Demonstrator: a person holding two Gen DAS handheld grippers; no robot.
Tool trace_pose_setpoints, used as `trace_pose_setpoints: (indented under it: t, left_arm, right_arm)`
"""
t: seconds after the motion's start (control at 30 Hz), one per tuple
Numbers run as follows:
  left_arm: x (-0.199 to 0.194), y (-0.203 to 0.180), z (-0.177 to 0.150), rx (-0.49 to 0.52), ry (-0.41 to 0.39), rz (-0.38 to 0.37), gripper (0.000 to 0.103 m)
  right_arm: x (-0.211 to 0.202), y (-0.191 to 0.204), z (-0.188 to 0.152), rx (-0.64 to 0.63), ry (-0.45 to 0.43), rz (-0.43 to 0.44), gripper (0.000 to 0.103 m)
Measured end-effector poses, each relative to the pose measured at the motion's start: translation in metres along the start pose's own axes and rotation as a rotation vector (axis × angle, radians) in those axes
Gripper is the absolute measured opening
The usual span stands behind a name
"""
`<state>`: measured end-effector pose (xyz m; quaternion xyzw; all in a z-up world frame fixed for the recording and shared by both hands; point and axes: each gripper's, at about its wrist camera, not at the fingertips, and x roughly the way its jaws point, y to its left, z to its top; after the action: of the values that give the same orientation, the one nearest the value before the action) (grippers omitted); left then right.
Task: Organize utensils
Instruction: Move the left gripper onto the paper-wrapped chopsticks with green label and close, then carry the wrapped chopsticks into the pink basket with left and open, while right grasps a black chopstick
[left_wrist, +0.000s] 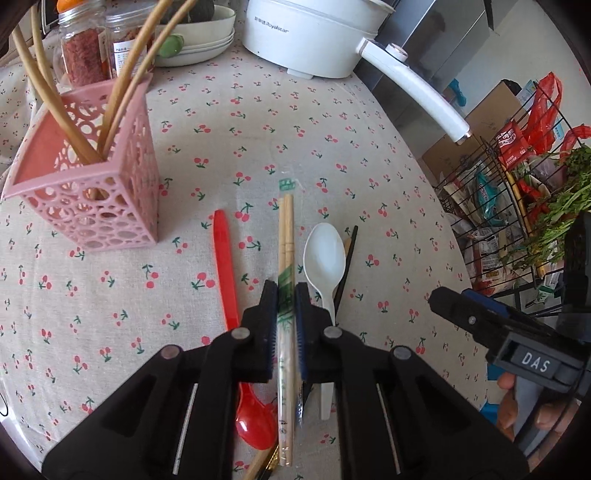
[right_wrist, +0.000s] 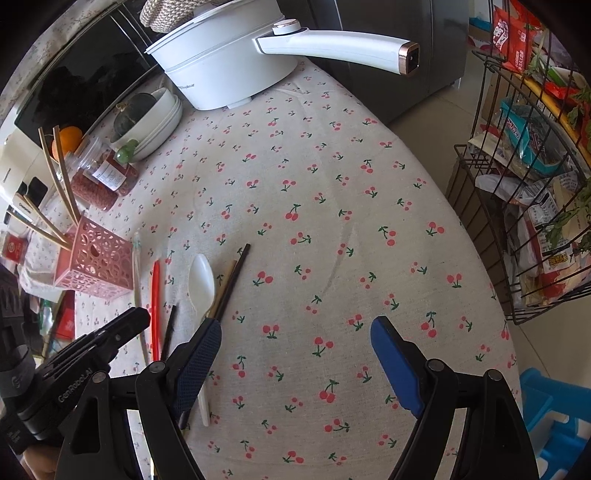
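The left gripper (left_wrist: 286, 295) has its fingers clamped on the wrapped chopsticks (left_wrist: 286, 236), long axis toward 12 o'clock; the pink holder (left_wrist: 88, 177) stands at 10 o'clock. The right gripper (right_wrist: 295, 354) hangs wide, empty, farther off.

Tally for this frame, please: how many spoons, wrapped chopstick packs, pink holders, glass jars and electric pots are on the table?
Spoons: 2 (red spoon, white spoon)
Wrapped chopstick packs: 1
Pink holders: 1
Glass jars: 2
Electric pots: 1
Total: 7
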<state>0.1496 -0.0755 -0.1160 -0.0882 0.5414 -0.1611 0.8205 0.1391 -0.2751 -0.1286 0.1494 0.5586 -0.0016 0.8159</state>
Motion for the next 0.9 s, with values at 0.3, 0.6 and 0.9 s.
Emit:
trace_pose_setpoints:
  t: [0.3, 0.6, 0.9]
  left_arm:
    - [-0.068, 0.016, -0.016, 0.093, -0.136, 0.013, 0.009]
    - [-0.093, 0.050, -0.023, 0.062, -0.177, 0.016, 0.006]
    - [-0.105, 0.069, -0.029, 0.056, -0.180, 0.012, 0.006]
  right_arm:
    - [0.011, 0.045, -0.007, -0.035, 0.026, 0.046, 0.084]
    - [0.031, 0.100, -0.016, -0.105, 0.080, 0.134, 0.051]
    - [0.075, 0.121, -0.019, -0.100, 0.159, 0.083, 0.019]
